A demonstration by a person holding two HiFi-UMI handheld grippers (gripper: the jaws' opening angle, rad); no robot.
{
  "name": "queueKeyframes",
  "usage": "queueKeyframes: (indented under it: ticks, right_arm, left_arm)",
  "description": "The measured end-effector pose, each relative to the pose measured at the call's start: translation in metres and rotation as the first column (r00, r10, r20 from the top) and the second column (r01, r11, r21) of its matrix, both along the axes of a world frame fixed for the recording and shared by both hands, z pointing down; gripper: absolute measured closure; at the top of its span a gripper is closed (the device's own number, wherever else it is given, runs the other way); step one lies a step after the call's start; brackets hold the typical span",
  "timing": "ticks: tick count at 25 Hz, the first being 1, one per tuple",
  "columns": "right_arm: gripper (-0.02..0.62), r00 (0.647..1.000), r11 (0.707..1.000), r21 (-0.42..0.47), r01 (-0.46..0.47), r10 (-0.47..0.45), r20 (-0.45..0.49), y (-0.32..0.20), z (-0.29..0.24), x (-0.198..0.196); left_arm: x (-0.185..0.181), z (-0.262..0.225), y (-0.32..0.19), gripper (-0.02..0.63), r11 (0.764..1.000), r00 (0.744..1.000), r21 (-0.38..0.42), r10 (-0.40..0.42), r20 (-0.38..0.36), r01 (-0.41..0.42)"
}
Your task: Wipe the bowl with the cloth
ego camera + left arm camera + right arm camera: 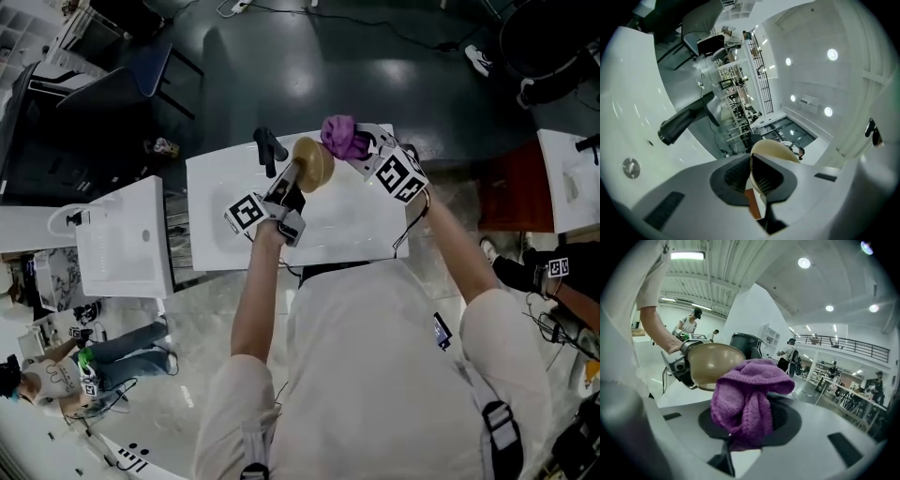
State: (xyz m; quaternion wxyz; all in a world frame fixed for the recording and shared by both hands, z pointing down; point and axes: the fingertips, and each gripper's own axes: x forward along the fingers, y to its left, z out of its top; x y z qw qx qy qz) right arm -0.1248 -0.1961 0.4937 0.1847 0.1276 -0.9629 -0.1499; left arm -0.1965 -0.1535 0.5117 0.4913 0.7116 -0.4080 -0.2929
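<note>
Bowl, tan, round and glossy (312, 161): held in the air over the white rectangular washbasin (211, 225), tilted onto its side, near the black tap (270, 148).

Left gripper (295, 178): the left gripper view shows its jaws (757, 180) closed to a narrow gap on the rim of the bowl (776, 150), with the thin wall pinched between the ribbed pads. Its marker cube (248, 212) sits above the basin's near part. The same view shows the tap (686, 119) projecting over the basin's white surface and a round metal drain fitting (631, 168) at lower left.

Right gripper (364, 147): its jaws (740, 425) are clamped on a bunched purple knitted cloth (745, 397), which spills out ahead of and above them. Its marker cube (401, 175) is at the basin's far right corner.

Cloth (342, 137) relative to bowl: in the head view it lies just beside the upper right edge of the bowl. In the right gripper view the cloth overlaps the right side of the bowl (710, 364). Whether the two actually touch cannot be confirmed from either view.

Surroundings: a second white basin unit (122, 234) stands to the left, apart from the first, on a dark floor. Another person (56, 373) is seated at the lower left of the head view.
</note>
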Motion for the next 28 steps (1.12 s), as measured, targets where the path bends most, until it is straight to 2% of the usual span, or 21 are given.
queueKeyframes:
  ticks: [3, 5, 7, 11, 13, 16, 17, 20, 22, 24, 26, 28]
  right_arm:
    - [0.476, 1.0, 1.0, -0.011, 0.009, -0.009, 0.002, 0.013, 0.005, -0.002]
    - [0.476, 1.0, 0.999, -0.04, 0.013, -0.012, 0.014, 0.021, 0.012, -0.002]
    - [0.476, 0.999, 0.997, -0.078, 0.019, -0.017, 0.028, 0.028, 0.02, -0.003]
    - [0.476, 0.999, 0.992, -0.117, 0.037, -0.034, 0.028, 0.044, 0.034, -0.01]
    - [0.476, 0.999, 0.991, -0.129, 0.032, -0.028, 0.032, 0.046, 0.036, -0.012]
    - [0.476, 0.999, 0.992, -0.124, 0.033, -0.031, 0.019, 0.044, 0.037, -0.008]
    - [0.476, 0.999, 0.993, -0.116, 0.034, -0.033, 0.01, 0.041, 0.036, -0.006]
    - [0.476, 1.0, 0.994, -0.11, 0.024, -0.023, 0.007, 0.033, 0.032, -0.001]
    - [0.476, 1.0, 0.994, -0.109, 0.014, -0.013, 0.008, 0.028, 0.03, 0.002]
    - [0.476, 1.0, 0.995, -0.103, 0.001, 0.0, 0.007, 0.022, 0.027, 0.006]
    - [0.475, 1.0, 0.995, -0.102, -0.01, 0.011, 0.014, 0.019, 0.023, 0.011]
    - [0.476, 1.0, 0.996, -0.094, -0.015, 0.017, 0.02, 0.018, 0.018, 0.015]
  left_arm:
    - [-0.016, 0.004, -0.005, 0.588, 0.999, 0.996, -0.013, -0.04, 0.073, 0.042]
    - [-0.022, 0.007, -0.008, 0.586, 0.998, 0.994, -0.024, -0.057, 0.096, 0.06]
    - [-0.021, 0.006, -0.01, 0.588, 0.997, 0.995, -0.026, -0.064, 0.081, 0.066]
    - [0.002, -0.016, -0.016, 0.588, 0.999, 0.999, 0.033, -0.023, -0.023, 0.024]
    - [0.008, -0.017, -0.015, 0.588, 1.0, 1.0, 0.029, -0.001, 0.019, 0.001]
    - [0.015, -0.018, -0.01, 0.588, 0.998, 0.987, 0.025, 0.052, 0.152, -0.056]
    - [0.019, -0.021, -0.007, 0.588, 0.997, 0.983, 0.024, 0.07, 0.168, -0.075]
    - [0.033, -0.027, -0.002, 0.588, 0.994, 0.99, 0.018, 0.108, 0.095, -0.11]
    - [0.034, -0.025, 0.0, 0.586, 0.992, 0.986, 0.017, 0.123, 0.115, -0.126]
    - [0.032, -0.02, 0.001, 0.586, 0.99, 0.979, 0.012, 0.135, 0.151, -0.139]
    - [0.027, -0.014, 0.002, 0.586, 0.989, 0.959, 0.006, 0.14, 0.247, -0.145]
    - [0.022, -0.009, 0.002, 0.583, 0.991, 0.946, 0.0, 0.131, 0.298, -0.137]
